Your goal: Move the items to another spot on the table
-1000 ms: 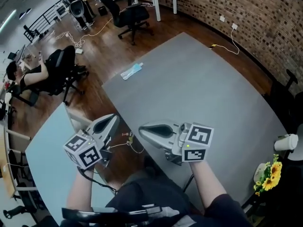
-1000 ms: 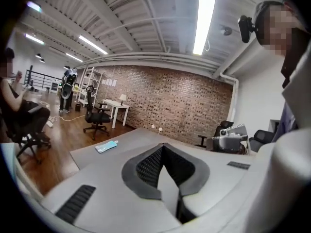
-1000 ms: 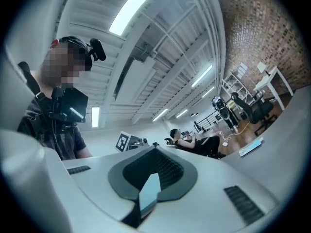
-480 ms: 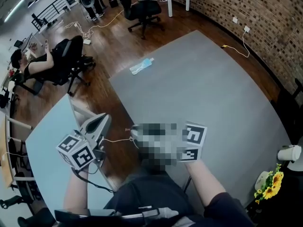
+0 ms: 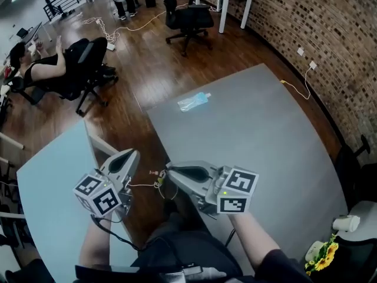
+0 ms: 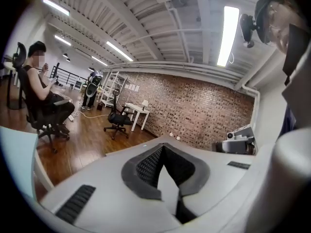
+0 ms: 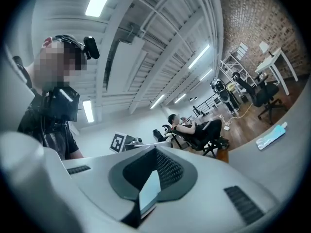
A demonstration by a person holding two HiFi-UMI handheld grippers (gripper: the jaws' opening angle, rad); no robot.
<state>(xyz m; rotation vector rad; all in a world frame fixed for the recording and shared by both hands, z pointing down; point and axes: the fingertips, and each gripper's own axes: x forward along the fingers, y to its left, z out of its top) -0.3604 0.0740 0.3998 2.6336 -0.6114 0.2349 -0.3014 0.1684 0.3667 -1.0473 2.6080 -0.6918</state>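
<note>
Left gripper (image 5: 125,159) hangs near the person, over the right edge of a pale blue tabletop (image 5: 47,187). Its jaws are pressed together with nothing between them, as the left gripper view confirms (image 6: 164,154). Just right of it, a strip of wooden floor (image 5: 147,81) separates the pale blue tabletop from a grey tabletop (image 5: 265,146), and a thin white cable (image 5: 154,180) hangs in that gap.

The right gripper (image 5: 172,172) sits above the near left edge of the grey tabletop, pointing left toward the other gripper. Its jaws are likewise closed and empty (image 7: 154,171).

The task's item, a flat light-blue packet (image 5: 193,101), lies at the far left corner of the grey tabletop, well apart from both grippers. The right gripper view catches it at its right edge (image 7: 272,136).

Further right, a yellow-tipped white cord (image 5: 294,82) crosses the far right edge. At the near right corner stand a white cup (image 5: 346,223) and yellow flowers (image 5: 321,258).
</note>
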